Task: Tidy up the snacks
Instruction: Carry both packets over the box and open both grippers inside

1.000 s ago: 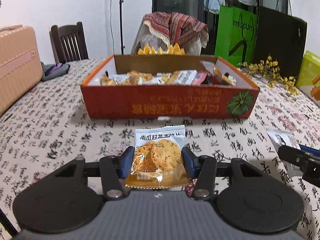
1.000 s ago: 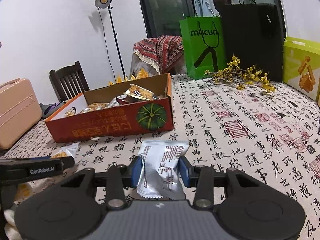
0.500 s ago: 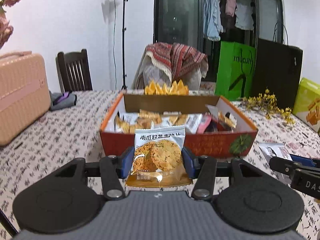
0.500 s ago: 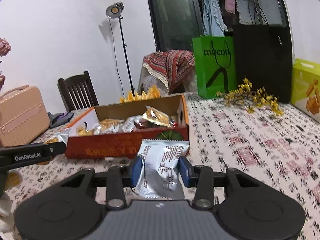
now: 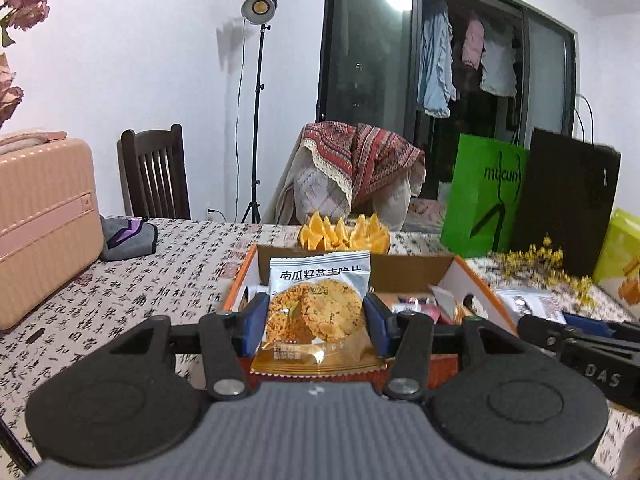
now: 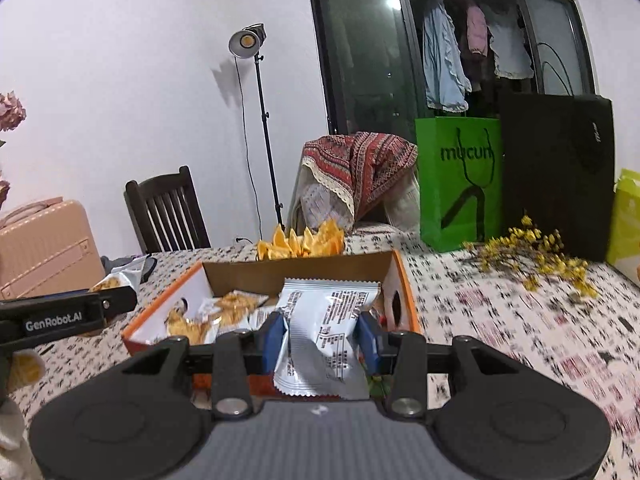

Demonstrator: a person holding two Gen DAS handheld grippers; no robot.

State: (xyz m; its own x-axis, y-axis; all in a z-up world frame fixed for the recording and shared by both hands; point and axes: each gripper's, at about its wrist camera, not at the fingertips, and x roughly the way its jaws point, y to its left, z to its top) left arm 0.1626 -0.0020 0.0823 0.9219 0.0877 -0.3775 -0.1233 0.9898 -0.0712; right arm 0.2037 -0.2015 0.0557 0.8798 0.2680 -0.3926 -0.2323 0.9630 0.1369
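Observation:
My left gripper (image 5: 316, 322) is shut on a cookie packet (image 5: 318, 312), white on top with a golden biscuit picture, held upright in front of the orange cardboard box (image 5: 478, 292). In the right wrist view my right gripper (image 6: 322, 338) is shut on a crumpled silver snack packet (image 6: 326, 332), raised over the near edge of the same box (image 6: 404, 292). Several snack packets (image 6: 224, 312) lie inside the box. The left gripper's arm (image 6: 60, 316) shows at the left of the right wrist view, the right gripper (image 5: 588, 344) at the right of the left wrist view.
The table wears a cloth (image 5: 140, 280) printed with black characters. A pink suitcase (image 5: 40, 220) stands at the left, a green bag (image 6: 458, 180) and a black bag (image 6: 560, 176) at the back right, yellow flowers (image 6: 532, 252) before them, orange paper shapes (image 6: 300, 240) behind the box.
Both grippers have risen with their packets and moved toward the box; it now sits low in both views, right behind the held packets.

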